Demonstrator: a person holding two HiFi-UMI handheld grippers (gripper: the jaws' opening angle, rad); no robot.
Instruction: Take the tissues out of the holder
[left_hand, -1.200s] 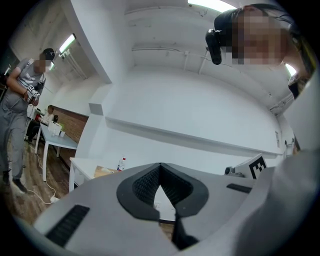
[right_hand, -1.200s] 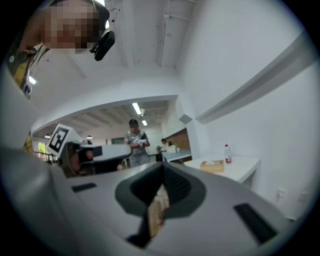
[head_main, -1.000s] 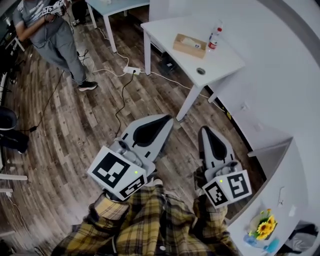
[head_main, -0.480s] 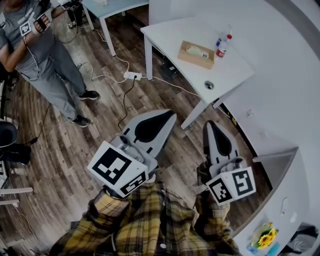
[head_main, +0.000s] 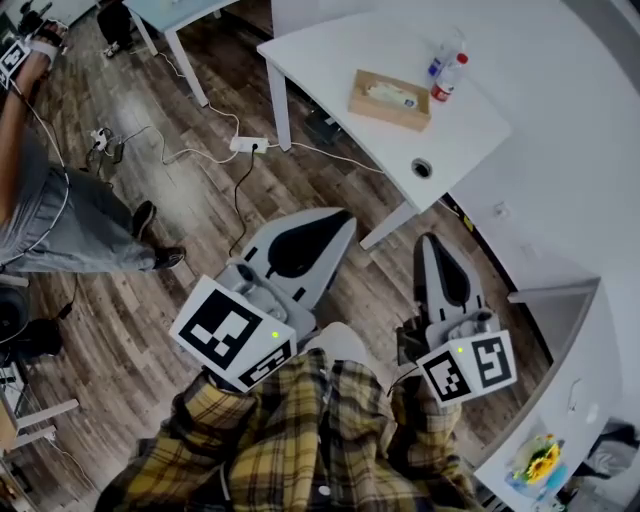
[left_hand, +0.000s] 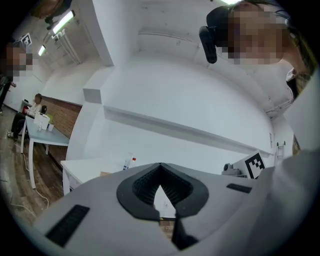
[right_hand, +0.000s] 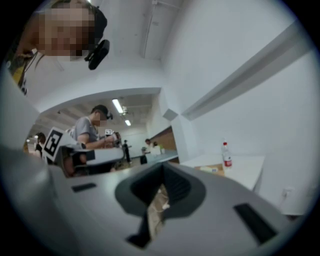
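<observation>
Both tools are closed, jaw tips together with nothing between them. My left tool (head_main: 343, 218) and my right tool (head_main: 428, 242) point level over the brown wood-plank floor (head_main: 180, 250), side by side but apart, with my yellow plaid sleeves (head_main: 300, 440) behind them. Ahead stands the white desk (head_main: 320, 55), and neither tool touches it. On it lies the flat tan tissue holder (head_main: 375, 105), with white tissue (head_main: 393, 94) showing in its top opening. A clear plastic bottle with a red cap (head_main: 446, 77) stands just beside it. A white power strip (head_main: 246, 144) lies on the floor near a desk leg.
</observation>
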